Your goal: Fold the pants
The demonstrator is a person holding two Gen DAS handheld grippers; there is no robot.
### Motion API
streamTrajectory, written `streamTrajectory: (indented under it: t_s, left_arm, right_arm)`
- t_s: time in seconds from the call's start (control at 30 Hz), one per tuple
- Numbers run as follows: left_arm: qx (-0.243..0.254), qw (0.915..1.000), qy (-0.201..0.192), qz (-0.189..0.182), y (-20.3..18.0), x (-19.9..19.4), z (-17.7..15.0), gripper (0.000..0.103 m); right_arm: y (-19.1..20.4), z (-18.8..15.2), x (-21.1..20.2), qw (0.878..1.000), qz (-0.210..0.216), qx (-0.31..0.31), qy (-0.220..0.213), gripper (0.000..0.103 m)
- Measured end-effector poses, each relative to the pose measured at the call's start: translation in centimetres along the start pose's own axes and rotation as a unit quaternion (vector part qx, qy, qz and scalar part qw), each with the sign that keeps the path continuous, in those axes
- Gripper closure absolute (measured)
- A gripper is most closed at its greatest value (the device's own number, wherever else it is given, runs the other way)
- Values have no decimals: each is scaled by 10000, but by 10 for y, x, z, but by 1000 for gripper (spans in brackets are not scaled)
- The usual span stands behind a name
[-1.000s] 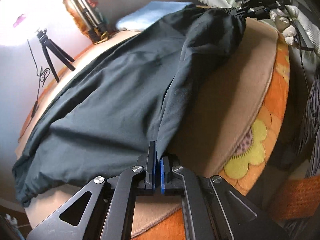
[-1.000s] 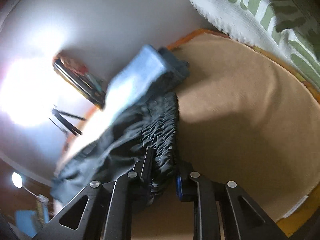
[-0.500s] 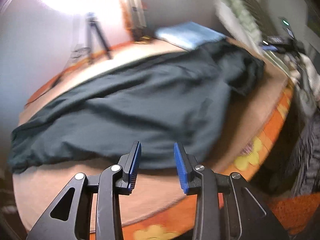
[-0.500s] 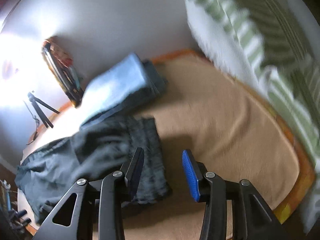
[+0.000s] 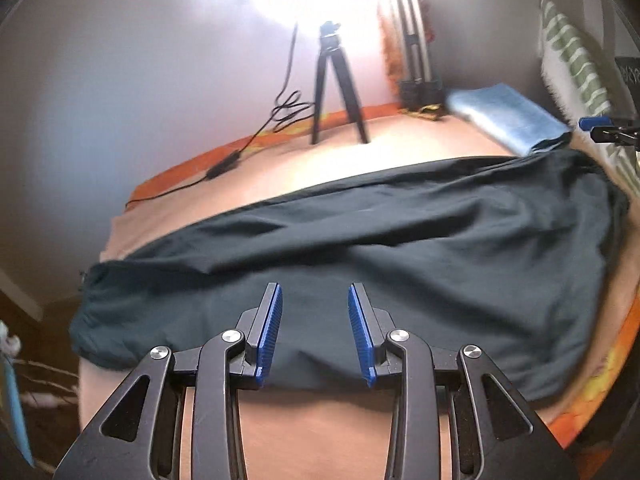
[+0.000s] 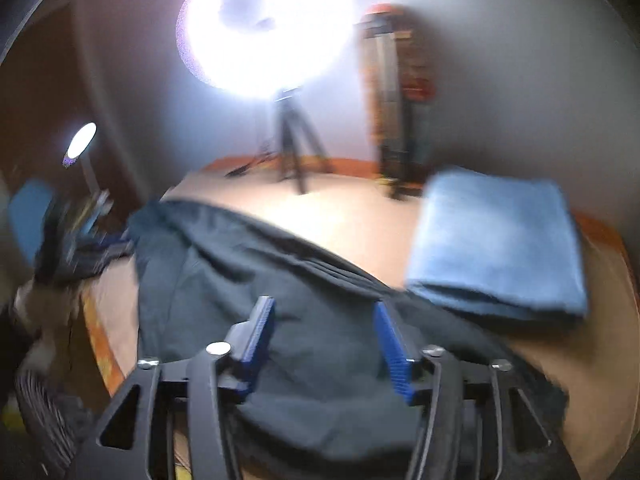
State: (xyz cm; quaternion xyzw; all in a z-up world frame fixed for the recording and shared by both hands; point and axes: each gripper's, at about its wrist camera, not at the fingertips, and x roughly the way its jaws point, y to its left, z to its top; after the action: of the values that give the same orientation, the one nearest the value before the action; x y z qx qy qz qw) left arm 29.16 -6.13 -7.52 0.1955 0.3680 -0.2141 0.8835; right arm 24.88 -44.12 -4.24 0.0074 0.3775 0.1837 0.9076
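1. Dark pants [image 5: 400,248] lie spread flat across the tan bed [image 5: 340,432].
2. Left tool [image 5: 316,332] hovers above them, jaws narrowly apart, gripping nothing.
3. Right tool [image 6: 324,348] jaws are opening, nothing clamped.
4. Folded blue towel [image 6: 496,240] lies at two o'clock.

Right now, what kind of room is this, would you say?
Probably a bedroom rigged for filming. Dark pants lie spread over a bed with a tan cover, a striped pillow at its head, and a bright ring light on a small tripod stands against the wall.
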Motion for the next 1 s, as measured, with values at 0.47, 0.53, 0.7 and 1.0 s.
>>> streamTrajectory:
  t_s: [0.47, 0.53, 0.7, 1.0]
  left_arm:
    - [812, 9918, 890, 419, 64, 92, 20, 63]
    - [856, 9909, 942, 437, 68, 100, 17, 63]
    - [937, 9899, 981, 411, 67, 112, 9, 63]
    - [1052, 9909, 726, 429, 58, 112, 3, 86]
  right_arm:
    - [23, 43, 138, 9728, 890, -1631, 1383, 54]
    - [26, 40, 149, 9680, 967, -1754, 1511, 54]
    - [26, 28, 165, 9603, 1077, -1889, 1749, 54]
    - [20, 28, 171, 9632, 955, -1752, 1802, 76]
